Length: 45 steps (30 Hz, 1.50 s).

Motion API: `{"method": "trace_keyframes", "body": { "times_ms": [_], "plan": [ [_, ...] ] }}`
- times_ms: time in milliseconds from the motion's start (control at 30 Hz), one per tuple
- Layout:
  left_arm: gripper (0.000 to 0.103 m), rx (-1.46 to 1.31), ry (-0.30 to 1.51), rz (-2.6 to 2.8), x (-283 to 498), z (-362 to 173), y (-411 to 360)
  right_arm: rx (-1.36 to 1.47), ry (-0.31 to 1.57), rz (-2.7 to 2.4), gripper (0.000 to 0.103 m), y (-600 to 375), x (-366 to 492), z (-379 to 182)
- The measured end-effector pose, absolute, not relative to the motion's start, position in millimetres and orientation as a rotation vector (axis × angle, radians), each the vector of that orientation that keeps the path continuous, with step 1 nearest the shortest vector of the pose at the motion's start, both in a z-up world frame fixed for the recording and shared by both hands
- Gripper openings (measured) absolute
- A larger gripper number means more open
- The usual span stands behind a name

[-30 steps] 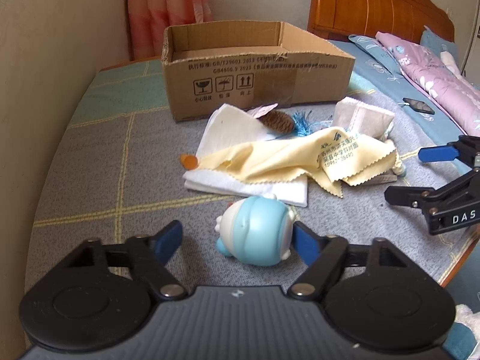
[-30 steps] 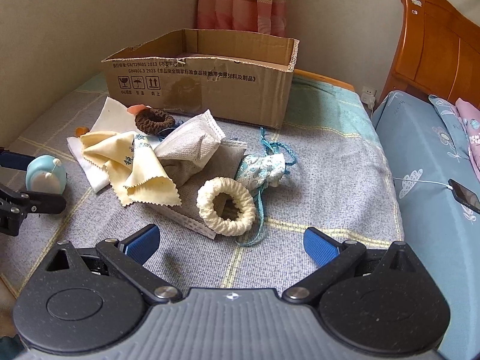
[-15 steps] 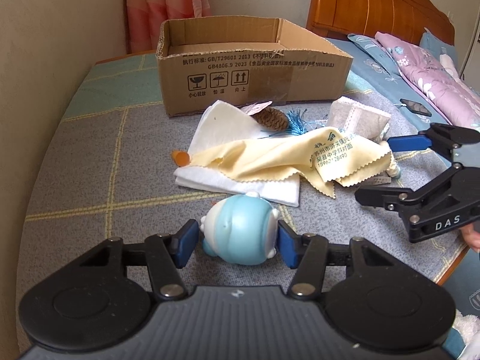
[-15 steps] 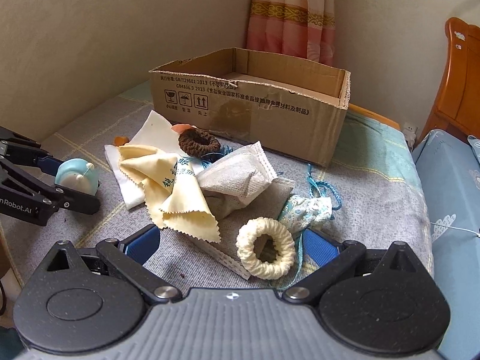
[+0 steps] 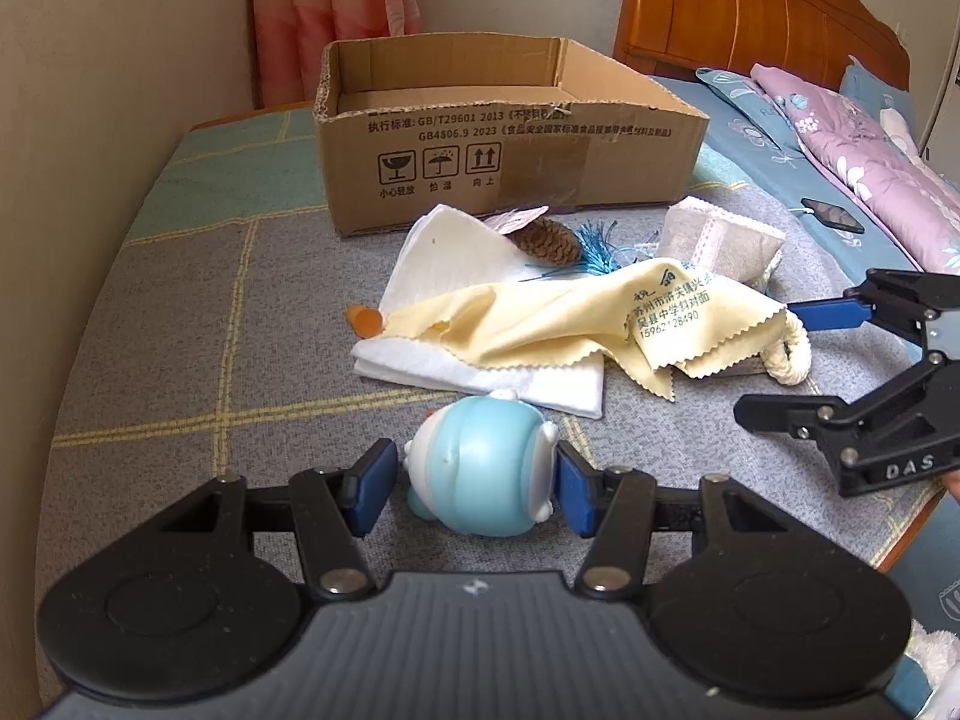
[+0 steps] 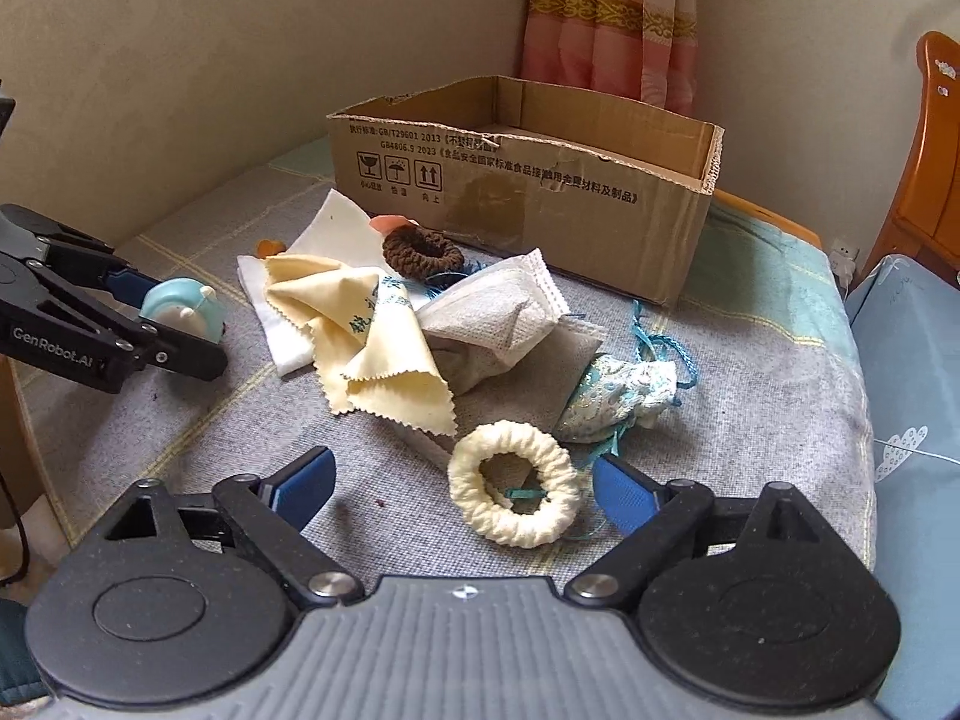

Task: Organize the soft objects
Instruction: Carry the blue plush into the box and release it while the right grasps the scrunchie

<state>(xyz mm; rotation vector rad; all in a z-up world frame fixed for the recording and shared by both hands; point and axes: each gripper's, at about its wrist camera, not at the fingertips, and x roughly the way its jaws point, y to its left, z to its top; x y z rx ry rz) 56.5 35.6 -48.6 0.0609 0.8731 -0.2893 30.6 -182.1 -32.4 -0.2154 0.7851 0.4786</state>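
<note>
A round light-blue toy [image 5: 480, 468] lies on the grey checked bedspread [image 5: 180, 312]. My left gripper [image 5: 474, 489] is shut on it, one blue pad on each side. The toy [image 6: 180, 306] and left gripper [image 6: 174, 324] also show at the left of the right wrist view. A cream knitted ring [image 6: 558, 456] lies between the jaws of my right gripper [image 6: 465, 489], which are closing. Its right pad is at the ring's edge and its left pad is well clear. In the left wrist view the right gripper [image 5: 780, 360] straddles the ring [image 5: 795, 354]. The open cardboard box [image 5: 510, 138] stands behind.
In front of the box [image 6: 540, 180] are heaped a yellow cloth [image 6: 372, 348], white cloth [image 5: 462, 252], brown scrunchie [image 6: 423, 252], grey sachets [image 6: 498, 312] and a blue patterned pouch [image 6: 618, 396]. A wall runs along the left. A phone [image 5: 831, 214] lies on the blue bed at right.
The left jaws closed in onto the blue toy. The right gripper swung towards the cream ring, which now lies between its jaws, and those jaws have narrowed a little.
</note>
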Motion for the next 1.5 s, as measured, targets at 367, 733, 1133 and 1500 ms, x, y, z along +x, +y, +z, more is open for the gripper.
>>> {"method": "trace_keyframes", "body": {
  "times_ms": [367, 733, 1133, 1500],
  "plan": [
    [0.049, 0.073, 0.863, -0.299, 55, -43, 36, -0.242, 0.788, 0.417, 0.049, -185, 27, -29],
    [0.047, 0.143, 0.789, -0.355, 63, 7, 33, -0.221, 0.725, 0.394, 0.047, -204, 12, 10],
    [0.047, 0.249, 0.696, -0.334, 198, 53, 5, -0.212, 0.637, 0.401, 0.047, -194, 52, 48],
    [0.085, 0.269, 0.731, -0.162, 282, 19, -4, -0.170, 0.636, 0.372, 0.047, -195, 74, 59]
  ]
}}
